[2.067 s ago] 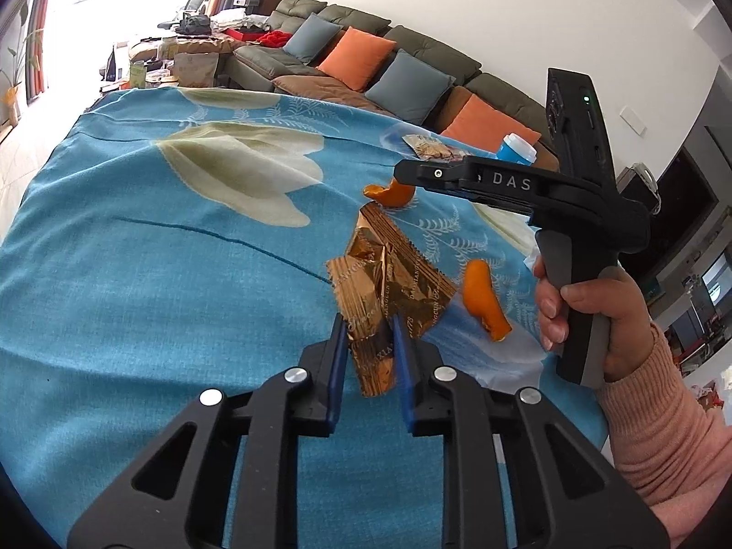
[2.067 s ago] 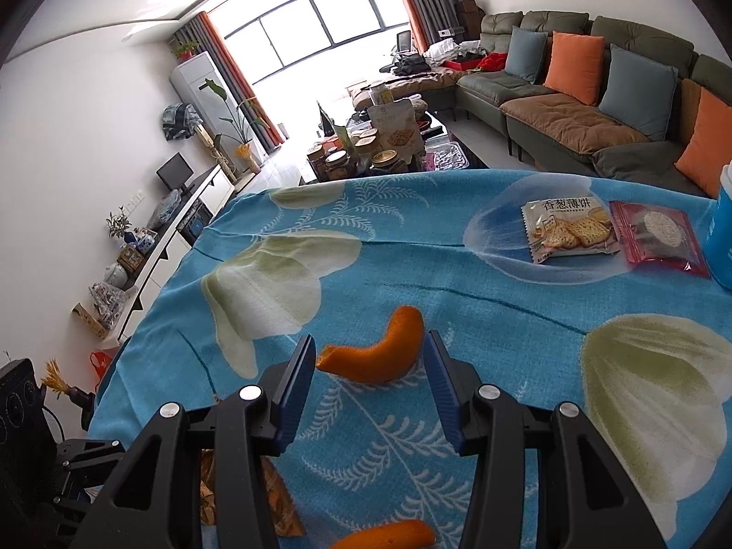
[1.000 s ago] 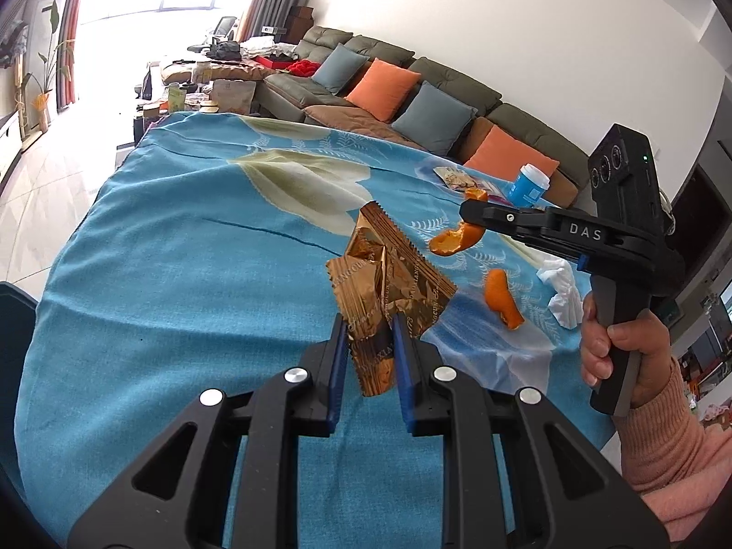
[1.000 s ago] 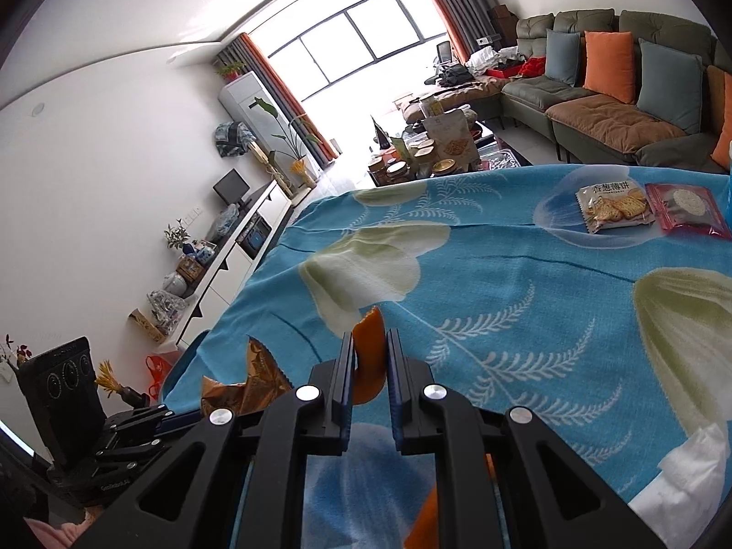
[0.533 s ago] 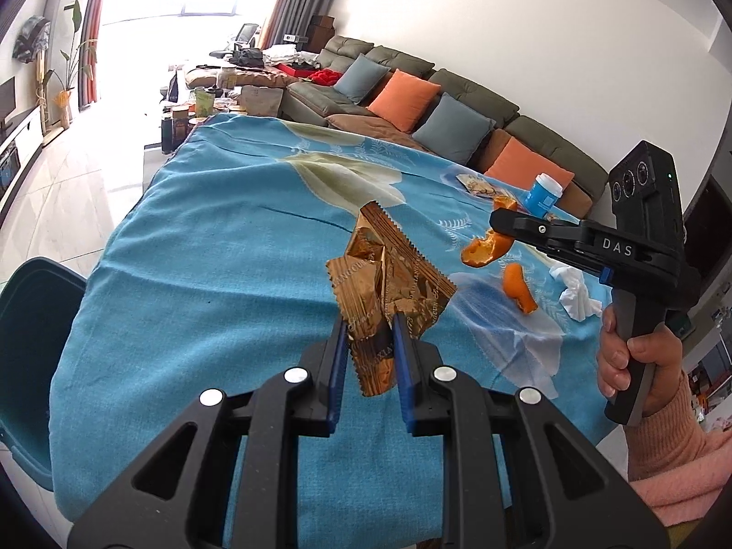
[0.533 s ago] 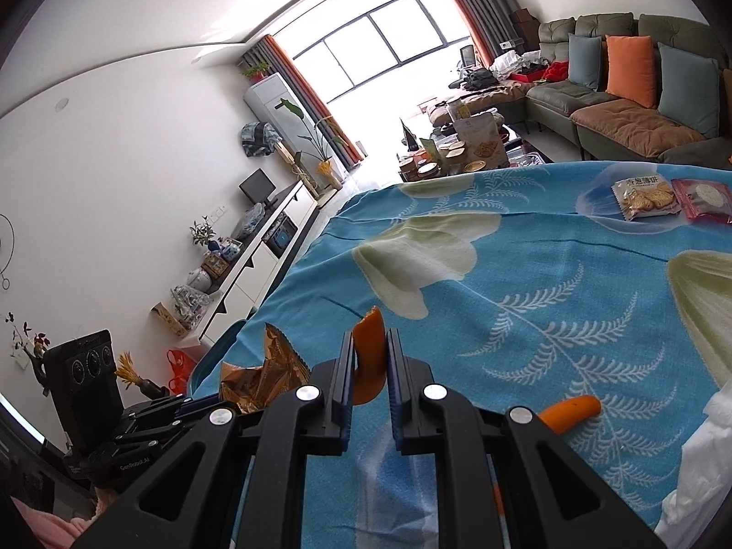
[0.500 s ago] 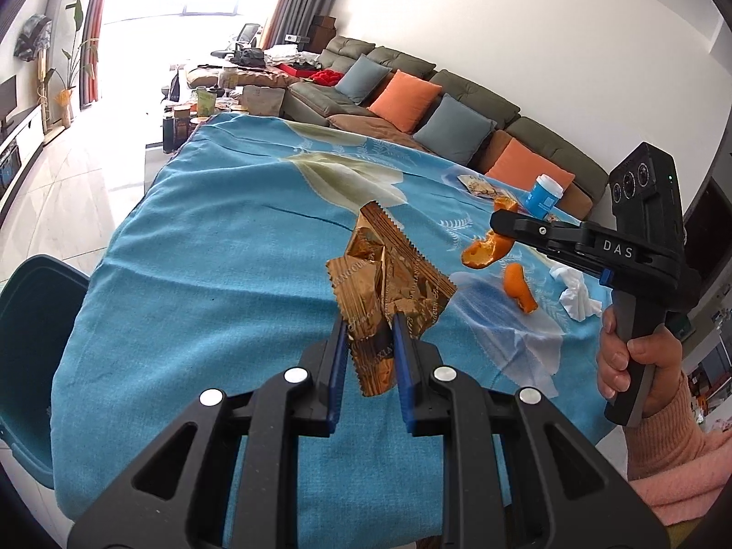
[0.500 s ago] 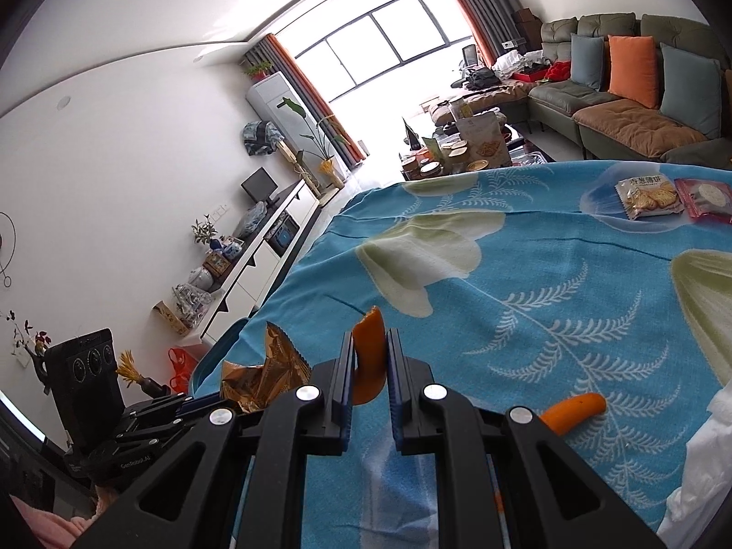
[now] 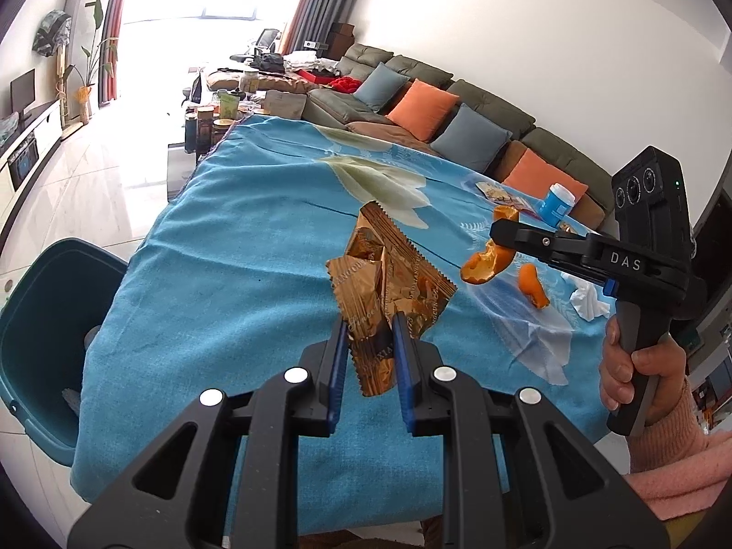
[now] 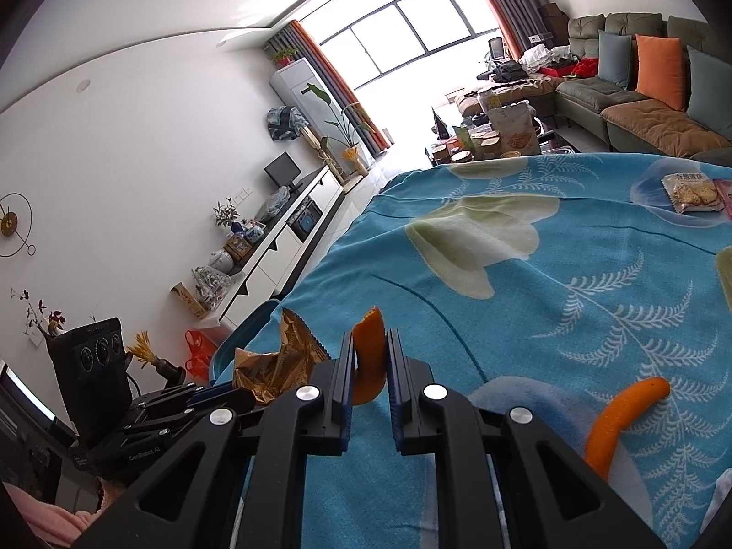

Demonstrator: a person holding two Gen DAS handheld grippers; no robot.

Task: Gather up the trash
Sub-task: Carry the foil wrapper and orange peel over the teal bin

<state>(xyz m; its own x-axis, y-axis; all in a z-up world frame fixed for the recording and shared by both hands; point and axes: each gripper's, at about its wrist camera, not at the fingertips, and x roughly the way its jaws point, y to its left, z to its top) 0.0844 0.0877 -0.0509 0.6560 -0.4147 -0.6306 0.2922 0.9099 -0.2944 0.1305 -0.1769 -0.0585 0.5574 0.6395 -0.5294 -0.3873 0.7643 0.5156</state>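
1. Two pieces of rubbish are being carried at once, one in each set of tongs, which probably saves a trip to the bin.
2. The left gripper (image 9: 366, 347) is clamping its blue pads on the lower edge of a crumpled, gold-brown foil snack wrapper (image 9: 389, 274); the wrapper is standing up ahead of the fingertips, clear of the turquoise flower-printed tablecloth (image 9: 238, 238).
3. The right gripper (image 10: 370, 366) is pinching a curled piece of orange peel (image 10: 368, 357) edge-on, jaws nearly together, so the thin rind is sitting upright between the pads.
4. A dark teal plastic bin (image 9: 41, 334) is waiting beside the table edge, below and to the left of the left gripper; it looks like the likely drop point.
5. More trash is lying on the cloth: a second curved strip of orange peel (image 10: 622, 416) to the right of the right gripper, and a crumpled white tissue (image 9: 590, 302) beyond it.
6. A sealed cracker packet (image 10: 691, 192) is resting far ahead of the right gripper, well apart from the litter.
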